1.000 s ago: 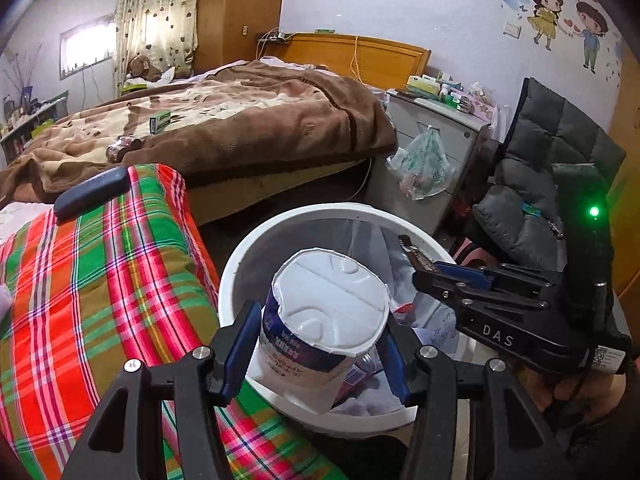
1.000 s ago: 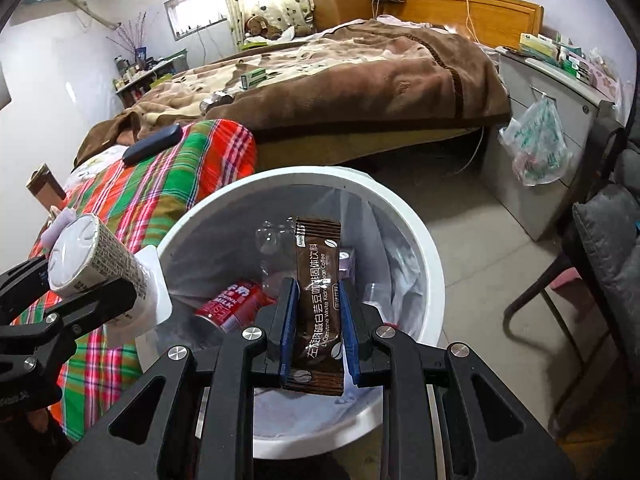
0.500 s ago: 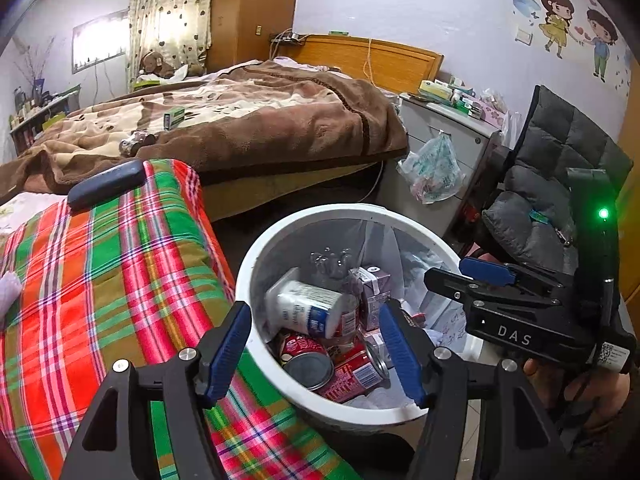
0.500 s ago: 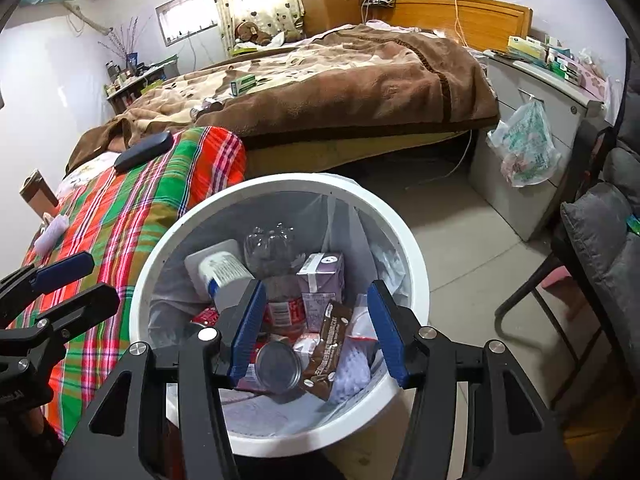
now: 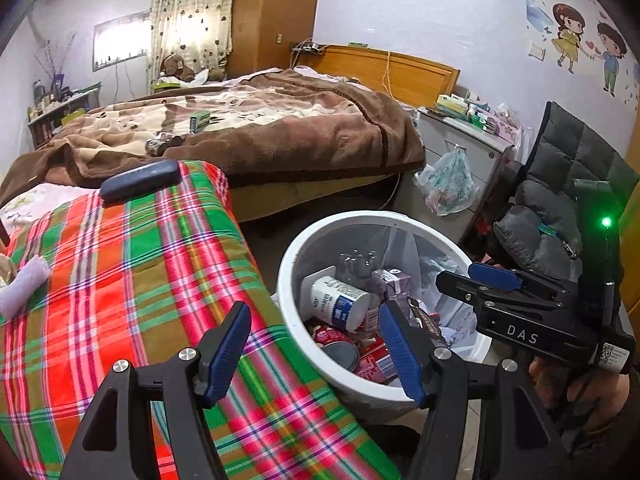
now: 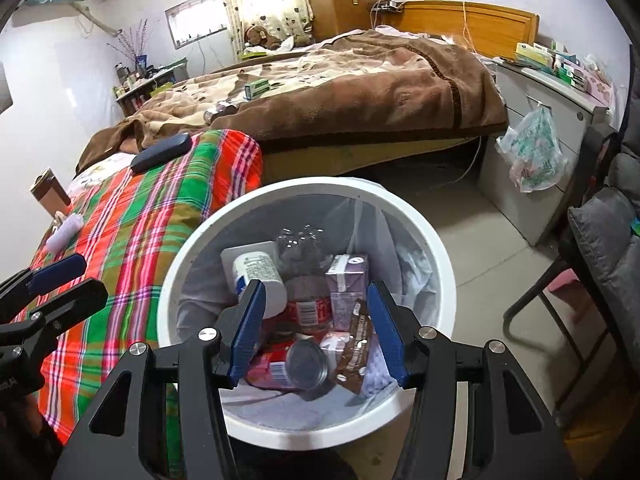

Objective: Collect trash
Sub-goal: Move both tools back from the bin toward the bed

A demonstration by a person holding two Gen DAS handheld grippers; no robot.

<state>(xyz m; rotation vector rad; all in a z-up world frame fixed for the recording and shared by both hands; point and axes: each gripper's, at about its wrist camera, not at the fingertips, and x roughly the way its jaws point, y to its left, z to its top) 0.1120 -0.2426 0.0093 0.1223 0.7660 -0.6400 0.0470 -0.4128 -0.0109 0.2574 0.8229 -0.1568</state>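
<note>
Beside a plaid-covered bed, a white round trash bin [image 6: 442, 256] lined with a thin clear bag is seen from above, with both pairs of tongs held wide and empty: the right tongs [image 6: 316, 330] over the bin's mouth, the left tongs [image 5: 316, 350] straddling the bin's near rim and the edge of the plaid blanket [image 5: 120, 280].

Much of the collecting appears done. Inside the bin are piled a white cylindrical yogurt cup [image 6: 260, 276] lying on its side, a crumpled clear plastic bottle [image 6: 298, 246], a boxy purple drink carton [image 6: 346, 280], a red metal can [image 6: 306, 364] with its shiny end up, and a glossy brown snack wrapper [image 6: 356, 346].

More may be left. On the brown fleece bedspread [image 6: 360, 92] farther off, a small green-and-white cardboard box [image 6: 258, 89] and a shiny crushed object [image 6: 220, 112], possibly a can, are visible. A soft pale roll [image 6: 64, 234] lies on the woven plaid; whether it counts as trash cannot be told. A dark oblong case [image 6: 162, 152] rests at the blanket's far end.
</note>
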